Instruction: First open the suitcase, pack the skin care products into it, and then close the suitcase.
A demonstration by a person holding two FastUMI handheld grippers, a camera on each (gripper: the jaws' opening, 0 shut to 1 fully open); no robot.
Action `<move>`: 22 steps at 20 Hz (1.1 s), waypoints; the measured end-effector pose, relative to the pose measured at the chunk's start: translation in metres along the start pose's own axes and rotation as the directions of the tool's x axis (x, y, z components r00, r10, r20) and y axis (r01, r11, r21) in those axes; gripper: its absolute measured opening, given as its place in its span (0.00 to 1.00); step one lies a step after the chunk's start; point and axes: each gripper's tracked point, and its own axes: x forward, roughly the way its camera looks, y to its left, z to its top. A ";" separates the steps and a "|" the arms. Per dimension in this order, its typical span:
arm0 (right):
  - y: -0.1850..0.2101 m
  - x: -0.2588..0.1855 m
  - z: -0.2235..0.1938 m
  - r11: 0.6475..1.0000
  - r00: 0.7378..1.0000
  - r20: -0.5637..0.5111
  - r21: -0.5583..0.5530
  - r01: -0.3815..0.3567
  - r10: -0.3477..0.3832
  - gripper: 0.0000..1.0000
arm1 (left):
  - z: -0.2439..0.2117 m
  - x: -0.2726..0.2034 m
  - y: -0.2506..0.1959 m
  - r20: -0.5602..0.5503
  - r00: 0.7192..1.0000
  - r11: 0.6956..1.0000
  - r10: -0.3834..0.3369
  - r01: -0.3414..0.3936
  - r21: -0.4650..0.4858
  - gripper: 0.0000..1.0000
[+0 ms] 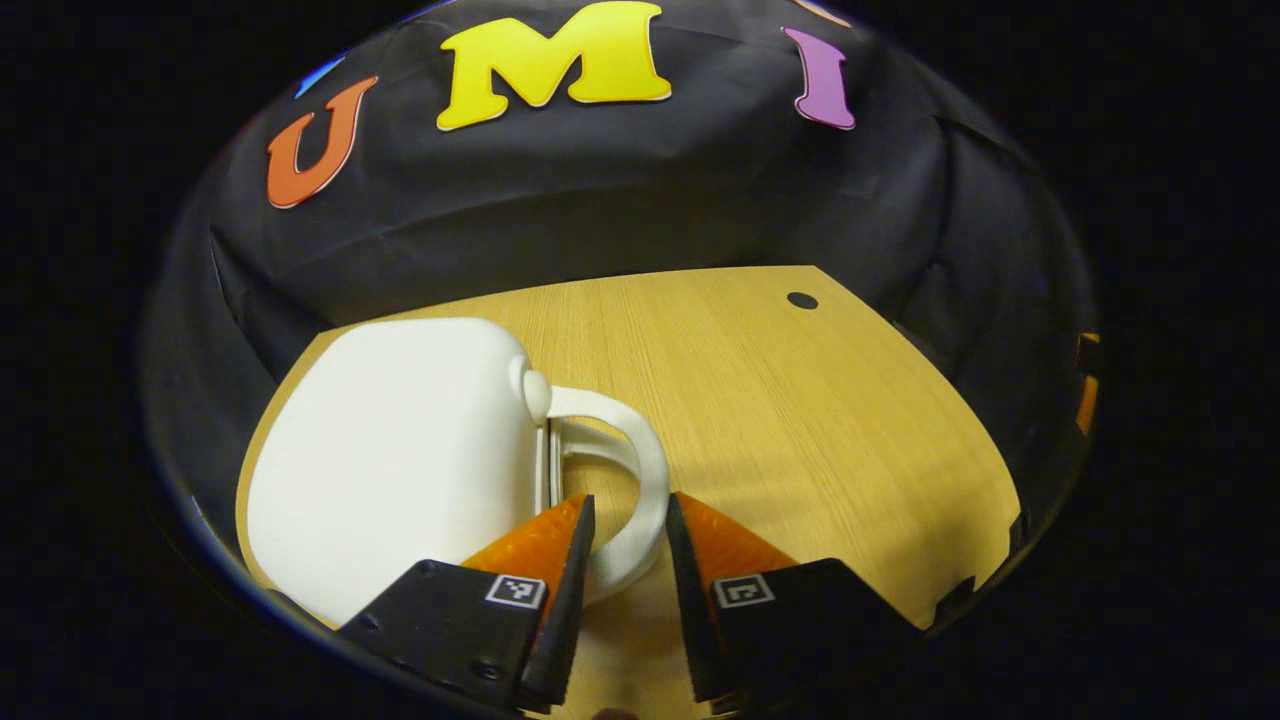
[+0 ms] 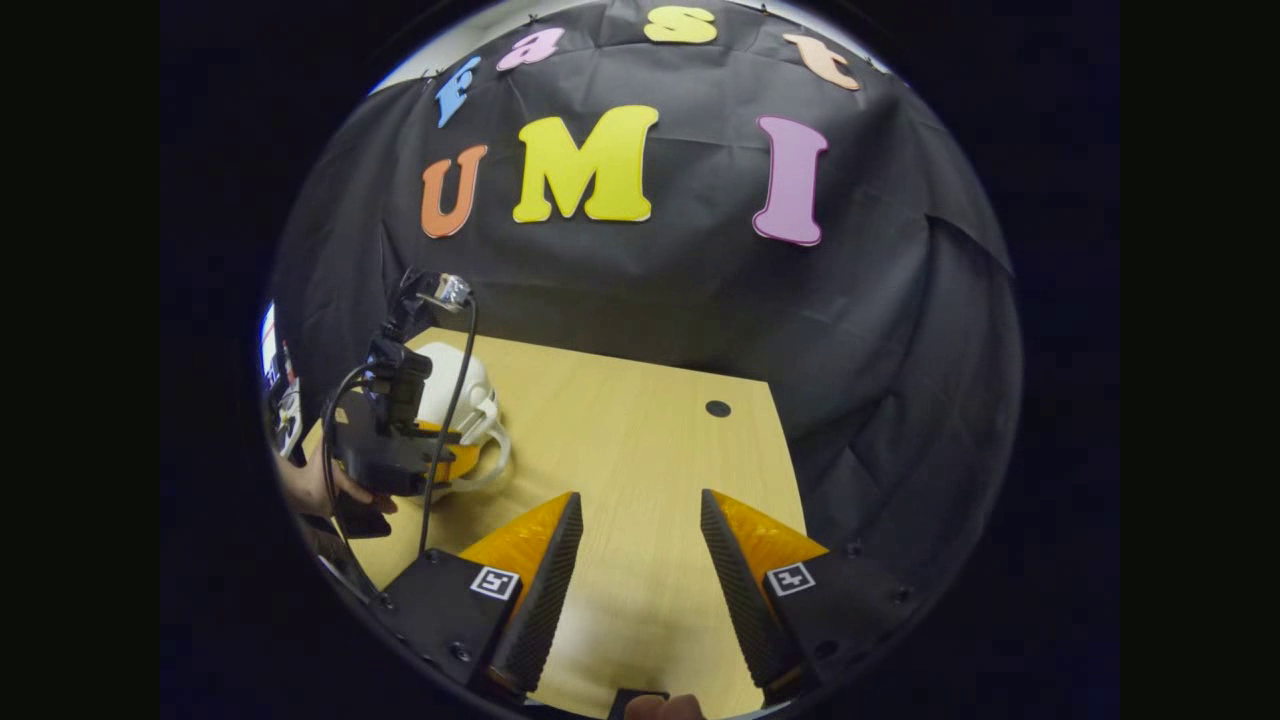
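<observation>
**Left gripper view first: fingers around the suitcase handle, case still shut**

Left gripper view puts the white suitcase [image 1: 400, 450] lying flat on the wooden counter [image 1: 800, 420], lid down, its looped handle [image 1: 640, 480] sticking out toward me. My left gripper [image 1: 628, 525] has its fingers set narrow with the handle loop sitting between them. I can't say for sure they're pressing on it; there looks to be a sliver of gap on each side, so I'd call it straddling, not clamped.

What worries me from here: the handle is a smooth curved loop, so if I pull before the fingers really bite, it could slide out. And since the case just lies loose on the counter, tugging the handle might drag the whole shell along instead of lifting the lid.

Right gripper view looks across the same counter from farther off. My right gripper [image 2: 635, 545] has its fingers spread wide, holding nothing, hovering over bare wood well apart from the case. Off to the side I can see the suitcase [image 2: 455, 385] with the left gripper [image 2: 400, 440] parked at it, a hand [image 2: 315, 485] behind it.

Count: one suitcase, one handle, two grippers, one small dark hole in the counter [image 2: 717, 408]. Skin care products: I can't spot any from either view, so packing is some way off yet.
</observation>
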 end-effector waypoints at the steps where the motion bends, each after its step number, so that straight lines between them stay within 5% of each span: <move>1: 0.002 0.004 0.001 1.000 1.000 -0.004 0.004 -0.011 0.011 0.71 | 0.001 -0.005 -0.003 0.005 1.000 1.000 0.000 0.000 -0.017 0.52; 3: 0.008 0.010 0.006 0.999 0.999 -0.005 0.002 -0.037 0.037 0.72 | 0.017 -0.022 -0.004 0.062 0.998 0.999 0.017 -0.015 -0.036 0.73; 4: 0.013 0.012 0.012 0.999 0.999 0.003 -0.010 -0.049 0.049 0.70 | 0.029 -0.032 -0.003 0.113 0.993 0.999 0.020 -0.015 -0.044 0.72; 5: 0.017 0.014 0.020 0.998 0.998 0.016 -0.022 -0.063 0.063 0.71 | 0.046 -0.046 -0.001 0.168 0.985 0.998 0.035 -0.026 -0.054 0.82; 6: 0.023 0.016 0.031 0.996 0.996 0.037 -0.033 -0.077 0.079 0.71 | 0.060 -0.061 0.004 0.226 0.973 0.997 0.052 -0.039 -0.063 0.80; 8: 0.034 0.018 0.057 0.994 0.991 0.093 -0.056 -0.092 0.096 0.70 | 0.096 -0.095 0.020 0.340 0.934 0.992 0.111 -0.085 -0.089 0.92; 12: 0.055 0.013 0.118 0.995 0.961 0.263 -0.057 -0.076 0.089 0.71 | 0.158 -0.166 0.053 0.546 0.815 0.981 0.195 -0.154 -0.120 0.94; 18: 0.097 -0.002 0.169 0.998 0.904 0.424 -0.005 -0.061 0.057 0.76 | 0.170 -0.214 0.076 0.618 0.754 0.973 0.223 -0.129 -0.193 0.96; 22: 0.122 -0.007 0.168 0.998 0.896 0.440 -0.014 -0.062 0.062 0.76 | 0.173 -0.233 0.089 0.665 0.708 0.971 0.239 -0.160 -0.179 0.96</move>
